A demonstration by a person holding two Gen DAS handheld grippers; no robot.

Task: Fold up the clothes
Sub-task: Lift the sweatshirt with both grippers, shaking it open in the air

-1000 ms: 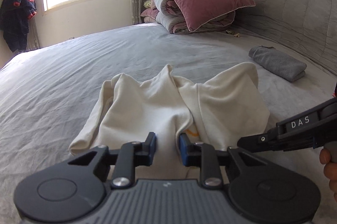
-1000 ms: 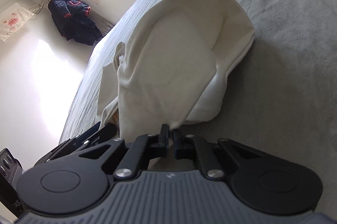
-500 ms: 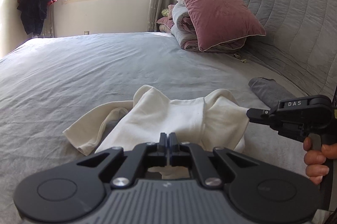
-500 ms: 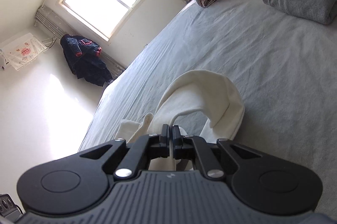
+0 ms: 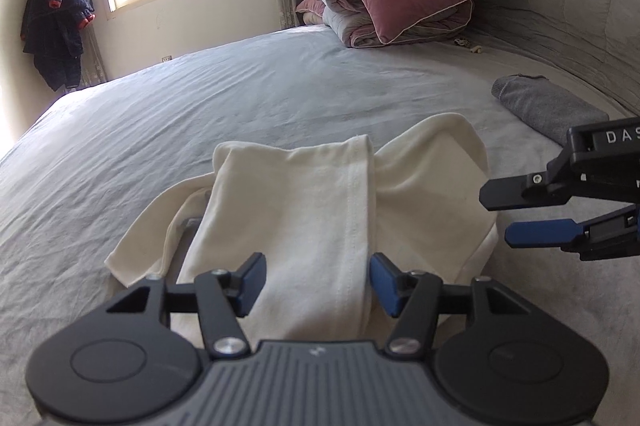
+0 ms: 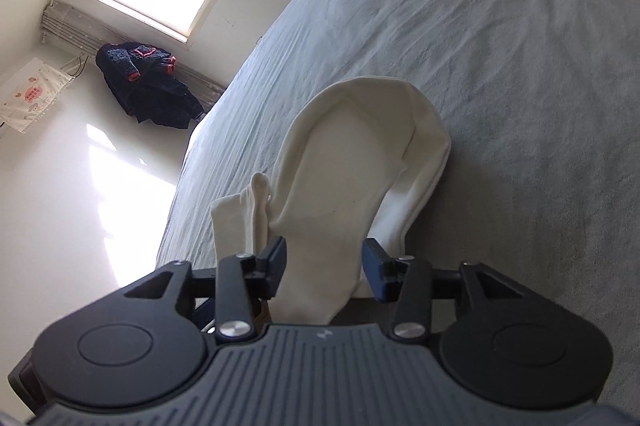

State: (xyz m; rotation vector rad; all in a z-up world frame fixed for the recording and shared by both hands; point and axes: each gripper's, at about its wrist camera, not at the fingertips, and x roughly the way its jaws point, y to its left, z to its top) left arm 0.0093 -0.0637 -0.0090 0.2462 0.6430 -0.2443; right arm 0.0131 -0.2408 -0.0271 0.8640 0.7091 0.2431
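On the bed (image 5: 280, 86) | cream garment (image 5: 320, 210) lies partly folded at 12 o'clock of the left gripper (image 5: 318, 278), jaws wide, empty | right gripper (image 6: 324, 268) wide, empty | judged light, limp, non-slip; pinch hem corners.

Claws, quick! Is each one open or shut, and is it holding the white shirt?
Left claw: open, holding nothing; the white shirt lies between its fingers.
Right claw: open, holding nothing; shirt cloth lies between its fingers too.
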